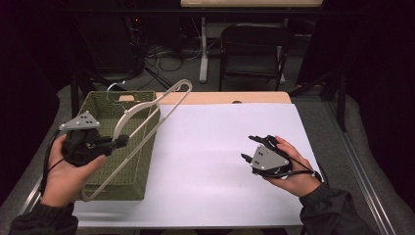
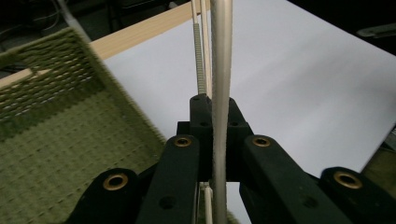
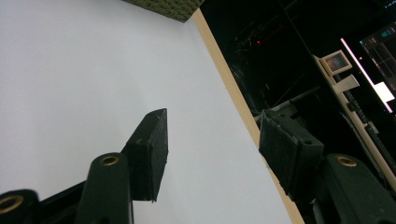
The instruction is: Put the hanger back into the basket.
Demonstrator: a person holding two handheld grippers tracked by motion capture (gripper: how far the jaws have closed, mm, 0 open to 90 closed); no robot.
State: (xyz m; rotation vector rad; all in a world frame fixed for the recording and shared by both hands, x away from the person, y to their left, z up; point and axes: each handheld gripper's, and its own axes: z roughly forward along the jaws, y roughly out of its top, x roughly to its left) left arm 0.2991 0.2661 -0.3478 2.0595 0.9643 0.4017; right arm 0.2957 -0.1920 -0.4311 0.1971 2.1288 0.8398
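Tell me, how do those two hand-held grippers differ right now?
The left hand-held gripper is shut on a cream hanger; the right hand-held gripper is open and holds nothing. The left one is over the green basket, the right one over the white table sheet. In the high view, the left one points right and the right one points left. Both are black, with a grey plate on top.

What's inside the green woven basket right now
The basket shows bare woven floor. The hanger, clamped in the left gripper, slants over it and hides a strip; the near wall covers the front corner.
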